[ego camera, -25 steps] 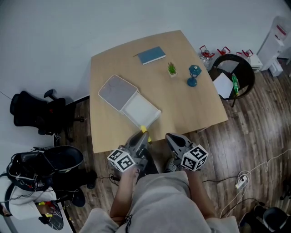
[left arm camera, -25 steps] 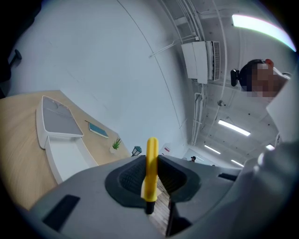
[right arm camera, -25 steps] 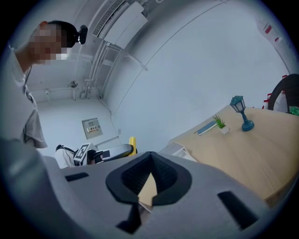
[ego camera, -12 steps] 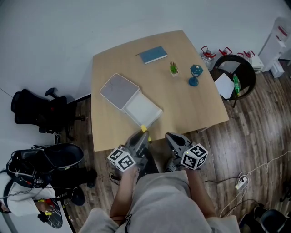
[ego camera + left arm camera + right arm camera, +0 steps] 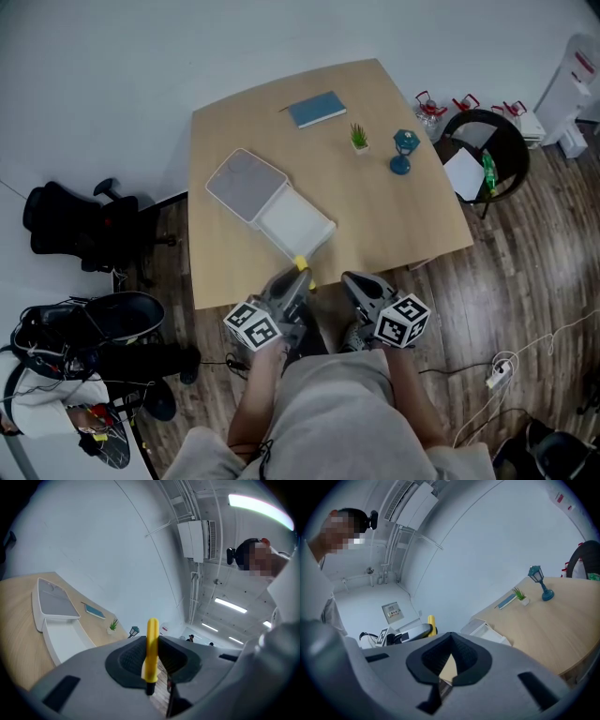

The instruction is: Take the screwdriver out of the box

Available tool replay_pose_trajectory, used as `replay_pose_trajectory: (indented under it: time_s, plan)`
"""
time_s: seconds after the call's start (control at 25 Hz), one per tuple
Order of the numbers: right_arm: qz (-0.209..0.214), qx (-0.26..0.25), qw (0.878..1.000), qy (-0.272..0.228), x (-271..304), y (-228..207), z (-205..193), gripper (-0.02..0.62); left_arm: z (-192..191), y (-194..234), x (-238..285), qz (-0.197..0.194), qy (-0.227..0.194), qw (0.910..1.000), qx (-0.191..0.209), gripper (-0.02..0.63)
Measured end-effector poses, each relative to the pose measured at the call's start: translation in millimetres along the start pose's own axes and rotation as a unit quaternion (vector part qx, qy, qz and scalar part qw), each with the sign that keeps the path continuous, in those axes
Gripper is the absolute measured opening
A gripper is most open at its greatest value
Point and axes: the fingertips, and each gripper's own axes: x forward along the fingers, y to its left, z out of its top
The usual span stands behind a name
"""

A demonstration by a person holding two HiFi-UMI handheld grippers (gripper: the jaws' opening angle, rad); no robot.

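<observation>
My left gripper (image 5: pixel 292 281) sits at the near edge of the wooden table (image 5: pixel 394 216), shut on a yellow-handled screwdriver (image 5: pixel 301 263). In the left gripper view the yellow handle (image 5: pixel 151 663) stands upright between the dark pads of the left gripper (image 5: pixel 152 641). The open box (image 5: pixel 295 225) lies just beyond, its white tray empty and its grey lid (image 5: pixel 246 186) folded back. My right gripper (image 5: pixel 359 284) hovers beside the left one, off the table's edge. In its own view the right gripper (image 5: pixel 450 639) is shut with nothing held. The box (image 5: pixel 485 630) shows there too.
A blue book (image 5: pixel 315 110), a small potted plant (image 5: pixel 359 139) and a blue lamp figurine (image 5: pixel 401 153) stand on the far half of the table. A black chair (image 5: pixel 487 155) is at the right, an office chair (image 5: pixel 75 230) at the left.
</observation>
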Motion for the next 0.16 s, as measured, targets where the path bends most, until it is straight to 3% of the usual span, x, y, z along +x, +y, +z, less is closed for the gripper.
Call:
replay_pose_trajectory:
  time_s: [0.16]
  plan:
    - [-0.009, -0.030, 0.999, 0.022, -0.3, 0.8, -6.9, 0.000, -6.0, 1.3, 0.6, 0.003, 0.007, 1.0000, -0.005, 0.071]
